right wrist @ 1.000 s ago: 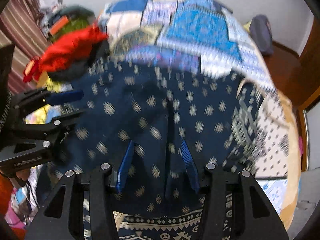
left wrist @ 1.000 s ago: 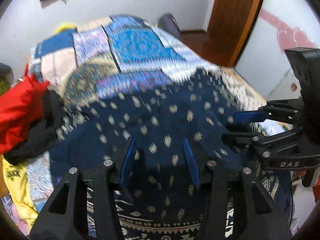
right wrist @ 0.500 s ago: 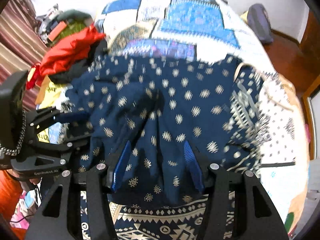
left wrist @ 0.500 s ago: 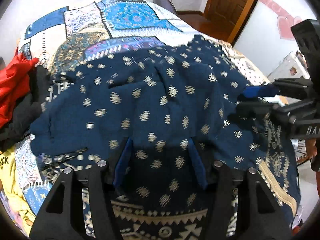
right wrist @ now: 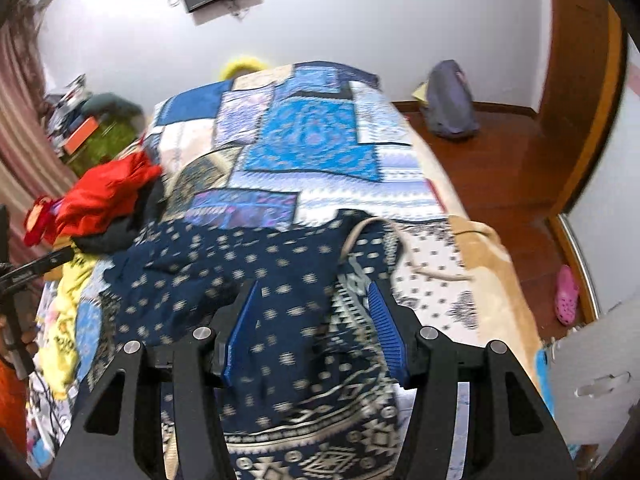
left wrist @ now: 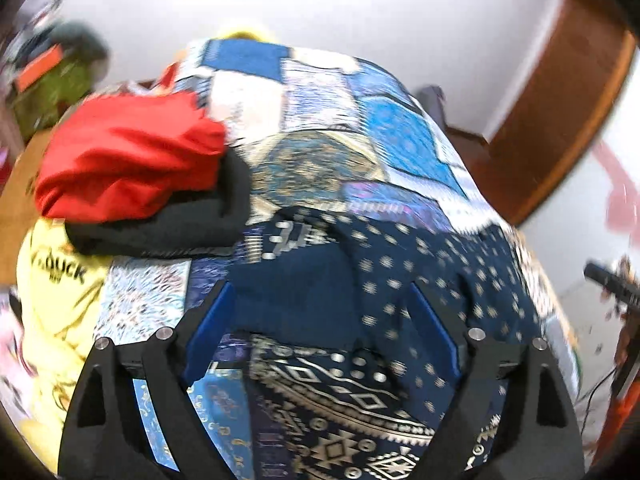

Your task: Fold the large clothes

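Note:
A large navy garment [left wrist: 400,280] with cream dots and a patterned hem lies spread on the patchwork bedspread [left wrist: 360,128]. It also shows in the right wrist view [right wrist: 248,276]. My left gripper [left wrist: 320,300] is open just above the garment's near left part, nothing between its blue pads. My right gripper [right wrist: 314,300] is open above the garment's near right part, also empty. The left gripper's black body [right wrist: 24,276] shows at the left edge of the right wrist view.
A pile of red [left wrist: 128,156] and black clothes [left wrist: 168,228] lies left of the garment, with a yellow printed shirt [left wrist: 60,288] below it. A cream blanket [right wrist: 492,280] hangs at the bed's right side. A grey bag [right wrist: 450,100] and a wooden door [right wrist: 580,80] stand beyond.
Both grippers pulled back and tilted up, so more of the room shows. The left gripper swung left toward the clothes pile. The garment has bunched, with its right edge folded over.

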Demonstrator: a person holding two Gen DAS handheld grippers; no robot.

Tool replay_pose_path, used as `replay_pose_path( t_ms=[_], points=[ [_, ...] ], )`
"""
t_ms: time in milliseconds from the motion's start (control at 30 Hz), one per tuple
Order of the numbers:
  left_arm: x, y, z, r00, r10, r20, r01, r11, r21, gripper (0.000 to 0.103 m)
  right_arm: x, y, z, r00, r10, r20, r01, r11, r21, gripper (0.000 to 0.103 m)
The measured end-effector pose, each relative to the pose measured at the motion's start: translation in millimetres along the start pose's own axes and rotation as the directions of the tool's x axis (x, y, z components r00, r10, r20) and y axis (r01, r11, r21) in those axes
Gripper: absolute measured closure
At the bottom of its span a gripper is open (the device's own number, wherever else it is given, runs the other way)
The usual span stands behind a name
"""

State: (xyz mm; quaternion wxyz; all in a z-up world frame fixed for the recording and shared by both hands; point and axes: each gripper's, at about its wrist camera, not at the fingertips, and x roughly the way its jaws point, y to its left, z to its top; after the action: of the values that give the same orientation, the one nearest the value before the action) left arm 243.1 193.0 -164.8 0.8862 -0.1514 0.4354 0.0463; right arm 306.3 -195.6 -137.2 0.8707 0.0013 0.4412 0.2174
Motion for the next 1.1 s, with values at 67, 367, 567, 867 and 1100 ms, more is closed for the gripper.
replay_pose_path(
  t_ms=[67,367,567,867,1100],
  points=[
    [5,19,0,1.000,-0.003,-0.013,0.003,0.998,-0.056,0.016,6,-12,0,1.000,-0.017,-0.009,0.017,0.999,0.031,0.051],
    [73,65,-28,0.983,-0.087,-0.161,0.044,0.967,-0.253,0.016,61,-52,-9,0.990,-0.016,-0.141,0.037,0.989,0.145,0.051],
    [120,73,-41,0.953,-0.207,-0.220,0.114,0.921,-0.372,0.016,109,-71,-19,0.968,0.046,-0.245,0.013,0.972,0.234,0.051],
    [142,64,-28,0.952,-0.232,-0.202,0.150,0.923,-0.356,0.017,140,-68,-15,0.960,0.163,-0.230,-0.097,0.957,0.274,0.049],
    [138,49,-22,0.975,-0.129,-0.181,0.073,0.956,-0.285,0.045,147,-50,-15,0.964,0.143,-0.223,-0.093,0.971,0.220,0.076]
  ],
)
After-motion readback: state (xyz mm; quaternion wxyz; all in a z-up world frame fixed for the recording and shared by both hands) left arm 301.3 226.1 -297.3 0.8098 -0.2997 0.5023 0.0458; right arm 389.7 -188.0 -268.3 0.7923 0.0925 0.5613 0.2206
